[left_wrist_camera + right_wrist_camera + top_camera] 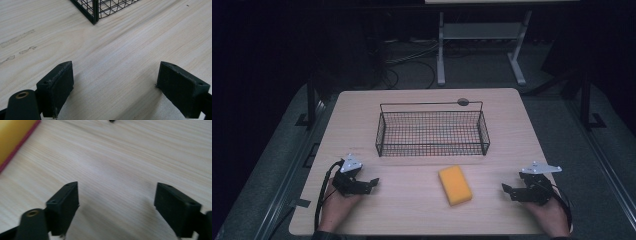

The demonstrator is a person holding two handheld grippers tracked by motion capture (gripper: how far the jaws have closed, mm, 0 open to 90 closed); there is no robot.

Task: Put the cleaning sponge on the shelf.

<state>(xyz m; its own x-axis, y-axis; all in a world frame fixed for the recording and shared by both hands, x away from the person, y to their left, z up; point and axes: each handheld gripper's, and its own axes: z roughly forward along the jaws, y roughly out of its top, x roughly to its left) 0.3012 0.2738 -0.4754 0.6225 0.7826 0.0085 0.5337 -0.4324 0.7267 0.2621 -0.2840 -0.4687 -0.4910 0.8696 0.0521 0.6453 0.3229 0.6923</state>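
A yellow sponge (455, 184) lies flat on the wooden table (412, 210), in front of a black wire basket (432, 131) that looks empty. My left gripper (371, 184) rests near the table's front left, jaws pointing right toward the sponge, and it is open with bare wood between its jaws (115, 85). My right gripper (507, 190) sits at the front right, pointing left, open too, nothing between its jaws (116, 205). The sponge's yellow top and reddish underside (15, 137) show at the upper left of the right gripper view. A basket corner (94, 12) shows in the left gripper view.
A small dark round disc (463, 102) sits at the table's far edge behind the basket. Beyond the table stands a white frame on legs (482, 45) with cables on the dark floor. Bare wood lies between the grippers and the sponge.
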